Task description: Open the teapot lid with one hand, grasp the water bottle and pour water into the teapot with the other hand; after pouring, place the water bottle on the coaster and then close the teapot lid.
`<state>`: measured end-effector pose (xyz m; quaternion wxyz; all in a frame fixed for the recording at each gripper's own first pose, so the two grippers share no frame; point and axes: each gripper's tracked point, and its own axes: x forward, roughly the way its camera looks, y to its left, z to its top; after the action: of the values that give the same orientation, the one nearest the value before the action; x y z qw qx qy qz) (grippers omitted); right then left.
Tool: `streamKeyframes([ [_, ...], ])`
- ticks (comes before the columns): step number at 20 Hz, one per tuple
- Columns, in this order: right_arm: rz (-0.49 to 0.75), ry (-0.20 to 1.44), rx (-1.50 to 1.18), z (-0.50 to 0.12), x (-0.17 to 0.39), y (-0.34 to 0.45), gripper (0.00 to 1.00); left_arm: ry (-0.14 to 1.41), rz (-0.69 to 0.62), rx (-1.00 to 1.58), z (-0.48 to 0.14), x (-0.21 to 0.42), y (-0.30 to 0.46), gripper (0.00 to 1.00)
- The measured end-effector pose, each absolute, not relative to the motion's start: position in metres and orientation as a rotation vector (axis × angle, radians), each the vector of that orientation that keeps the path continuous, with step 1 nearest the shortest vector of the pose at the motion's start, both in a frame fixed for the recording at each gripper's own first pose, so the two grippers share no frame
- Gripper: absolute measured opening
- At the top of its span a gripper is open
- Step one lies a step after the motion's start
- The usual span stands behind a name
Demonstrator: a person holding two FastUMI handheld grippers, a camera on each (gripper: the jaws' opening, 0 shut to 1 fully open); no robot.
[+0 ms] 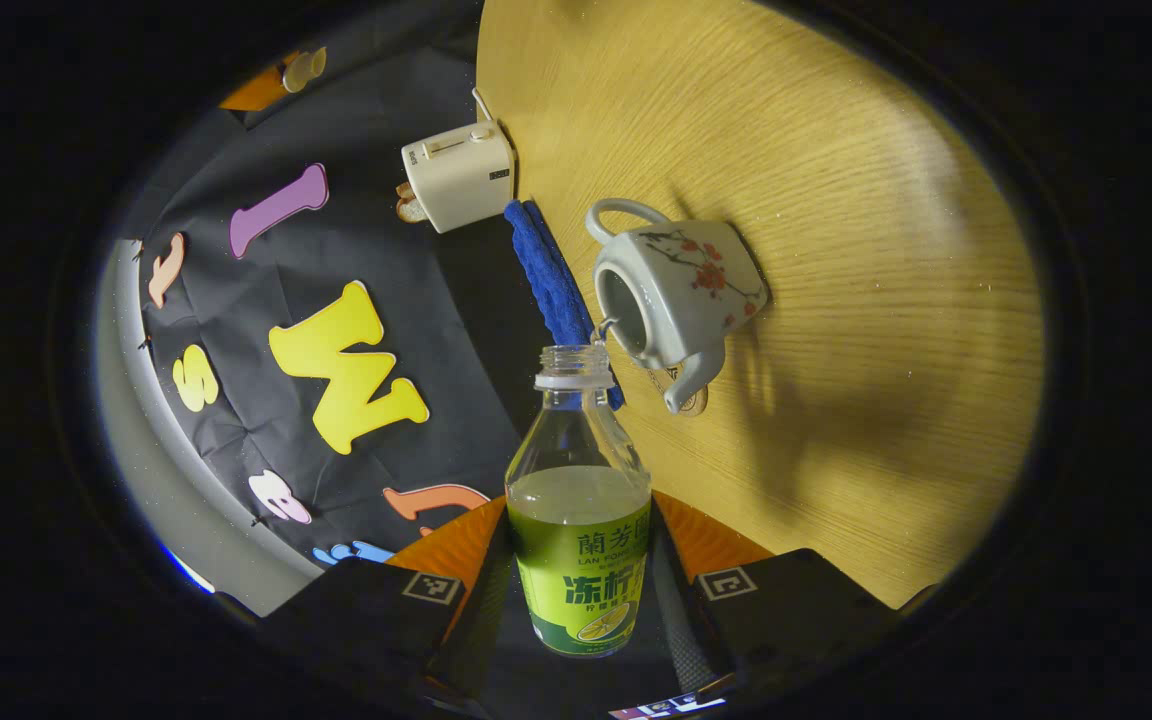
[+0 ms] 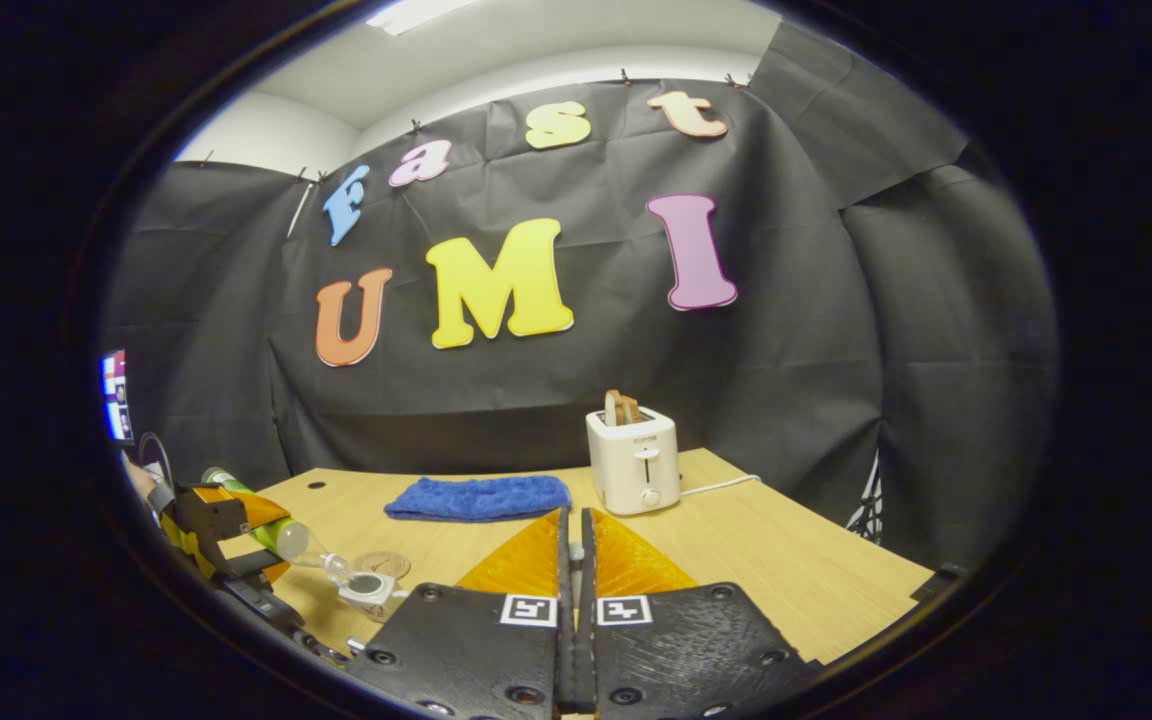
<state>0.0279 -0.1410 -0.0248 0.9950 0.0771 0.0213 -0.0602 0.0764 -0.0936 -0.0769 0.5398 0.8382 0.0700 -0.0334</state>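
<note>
One water bottle (image 1: 578,500), one teapot (image 1: 671,290), one toaster (image 1: 458,178), one blue cloth (image 1: 548,280) and one round coaster (image 2: 381,564) are on or over the wooden table (image 1: 836,300). In the left gripper view the left gripper (image 1: 576,590) has both fingers clamped on the bottle's green-labelled body; the bottle is uncapped, about half full of clear liquid, and tipped (the whole view is rolled with it) so its mouth sits just beside the teapot's open top, with a thin stream running from it. The teapot is pale grey with a red blossom sprig, its lid off. In the right gripper view the right gripper (image 2: 572,600) has its fingers pressed together with nothing visible between them; the cloth and the toaster, bread (image 2: 621,407) in its slot, stand beyond them. At that view's left edge the bottle leans over the teapot, the coaster just behind.
</note>
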Motion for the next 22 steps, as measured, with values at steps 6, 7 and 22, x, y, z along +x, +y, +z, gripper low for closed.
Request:
streamKeyframes([
  [6,-0.108,0.050,0.149,-0.025,0.028,-0.137,0.00,0.181,-0.056,2.119,-0.068,0.076,-0.097,0.71],
  [7,-0.105,0.049,0.149,-0.026,0.028,-0.135,0.00,0.183,-0.055,2.133,-0.065,0.076,-0.097,0.70],
  [22,-0.104,0.063,0.176,-0.029,0.029,-0.140,0.00,0.175,-0.014,2.261,-0.046,0.072,-0.108,0.71],
])
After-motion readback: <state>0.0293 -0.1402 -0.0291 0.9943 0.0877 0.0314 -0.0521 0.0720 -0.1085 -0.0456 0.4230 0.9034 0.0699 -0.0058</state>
